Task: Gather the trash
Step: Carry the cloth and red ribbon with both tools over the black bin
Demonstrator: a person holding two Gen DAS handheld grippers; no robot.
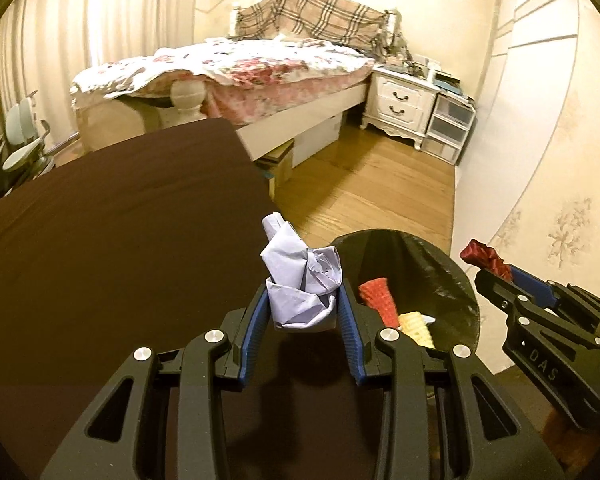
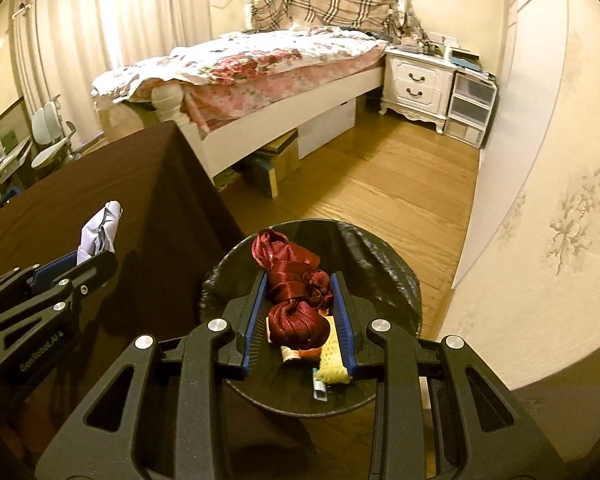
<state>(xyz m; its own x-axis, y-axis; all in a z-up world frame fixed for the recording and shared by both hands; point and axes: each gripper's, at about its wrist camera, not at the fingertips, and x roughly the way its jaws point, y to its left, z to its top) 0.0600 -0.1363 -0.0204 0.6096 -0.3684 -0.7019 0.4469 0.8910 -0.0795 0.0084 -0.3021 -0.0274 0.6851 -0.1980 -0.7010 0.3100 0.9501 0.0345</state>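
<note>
My left gripper (image 1: 305, 295) is shut on a crumpled ball of pale paper (image 1: 300, 280), held over the right edge of the brown-covered table (image 1: 112, 248), just left of the bin. The round bin with a black liner (image 1: 432, 268) stands on the floor beside the table; a red and a yellow foam net lie inside it. My right gripper (image 2: 300, 288) is shut on a bundle of dark red ribbon (image 2: 296, 292) and hangs directly above the bin (image 2: 372, 256). In the right wrist view the left gripper (image 2: 96, 254) with the paper (image 2: 100, 232) shows at the left.
A bed (image 1: 240, 64) with a floral cover stands behind the table, boxes underneath it. A white nightstand (image 1: 400, 104) and plastic drawers (image 1: 448, 128) stand at the far wall. A white wardrobe (image 2: 512, 128) lines the right side. Wooden floor (image 1: 364, 196) lies between.
</note>
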